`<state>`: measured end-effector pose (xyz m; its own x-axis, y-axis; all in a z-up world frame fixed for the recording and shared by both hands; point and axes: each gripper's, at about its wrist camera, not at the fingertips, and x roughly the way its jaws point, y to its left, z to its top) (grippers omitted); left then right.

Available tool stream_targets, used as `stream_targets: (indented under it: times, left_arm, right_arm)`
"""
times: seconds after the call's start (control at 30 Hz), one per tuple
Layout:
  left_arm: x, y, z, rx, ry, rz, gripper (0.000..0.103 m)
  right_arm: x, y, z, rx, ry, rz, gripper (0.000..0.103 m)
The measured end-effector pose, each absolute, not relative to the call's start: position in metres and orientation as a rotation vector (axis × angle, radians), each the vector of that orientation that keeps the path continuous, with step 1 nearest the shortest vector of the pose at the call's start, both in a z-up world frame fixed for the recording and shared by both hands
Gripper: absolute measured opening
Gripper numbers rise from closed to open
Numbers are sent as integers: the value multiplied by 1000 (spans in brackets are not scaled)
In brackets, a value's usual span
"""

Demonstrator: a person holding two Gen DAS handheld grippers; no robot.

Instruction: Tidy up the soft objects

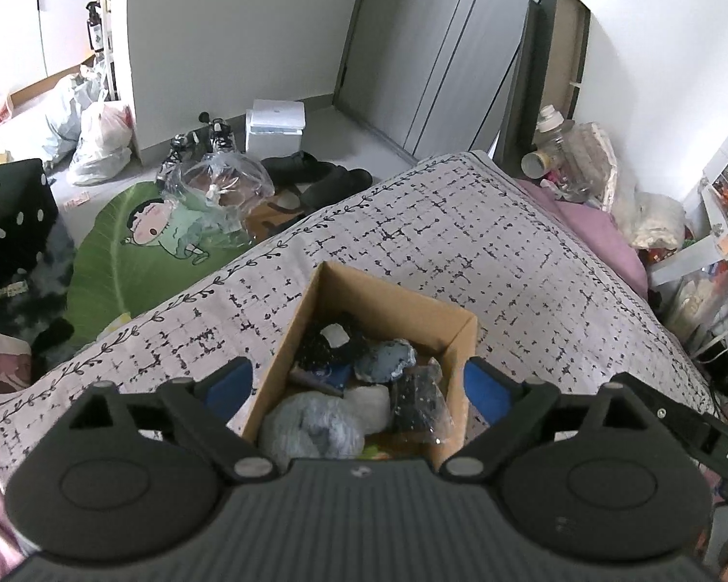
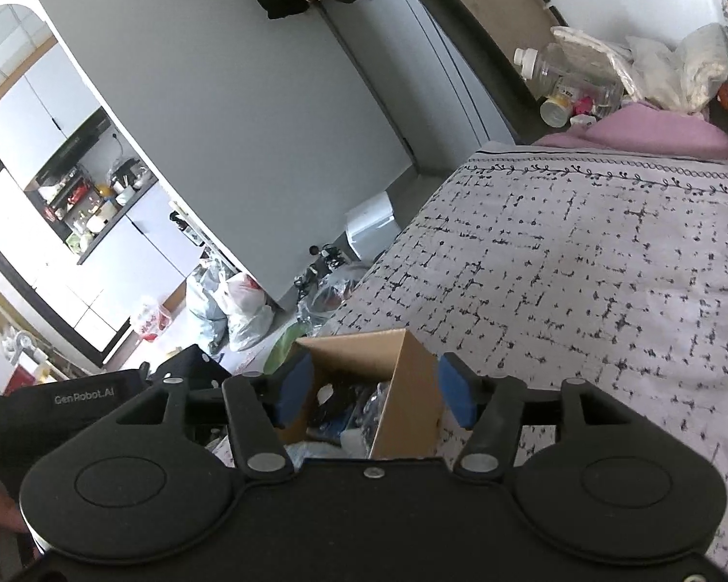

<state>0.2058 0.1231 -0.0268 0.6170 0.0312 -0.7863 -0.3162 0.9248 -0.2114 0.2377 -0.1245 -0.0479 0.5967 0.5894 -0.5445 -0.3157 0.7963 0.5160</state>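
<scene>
An open cardboard box [image 1: 378, 300] stands on the bed's patterned cover [image 1: 461, 242]. Soft things fill it: a grey knitted roll [image 1: 310, 429], a blue-grey roll [image 1: 386, 361], black speckled cloth [image 1: 322, 347], a white bundle [image 1: 371, 402] and a dark item in clear plastic [image 1: 420, 402]. My left gripper [image 1: 359, 388] hangs above the box's near end, open wide, its blue pads outside the box walls and holding nothing. In the right wrist view the box [image 2: 405, 397] shows one corner between the pads of my right gripper [image 2: 374, 393], which is open and apart from the cardboard.
The floor to the left of the bed holds a green leaf mat [image 1: 121, 252], plastic bags [image 1: 102, 140], a black dotted cube [image 1: 9, 218], a white box [image 1: 274, 126] and shoes. Bottles and bags [image 1: 558, 155] crowd the bed's far end by a pink sheet [image 1: 592, 223].
</scene>
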Motion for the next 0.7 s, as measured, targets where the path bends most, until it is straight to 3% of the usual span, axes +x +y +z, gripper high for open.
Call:
stream_targets:
  times: [0.17,0.33,0.53,0.7]
  left_arm:
    - [188,108,-13,-324,866,191,97]
    - [166,97,-6,-326,850,179,102]
    - [143,83,7,-286,851,165,103]
    - [127,75,13,-284,852,149,103]
  right_arm:
    - [220,-141,-34,410,749,520,68]
    - [195,-156,-13,402,709,506,88]
    - [168,-172,3,402,680,492,103]
    - [149,-180,10,366,679,488,103]
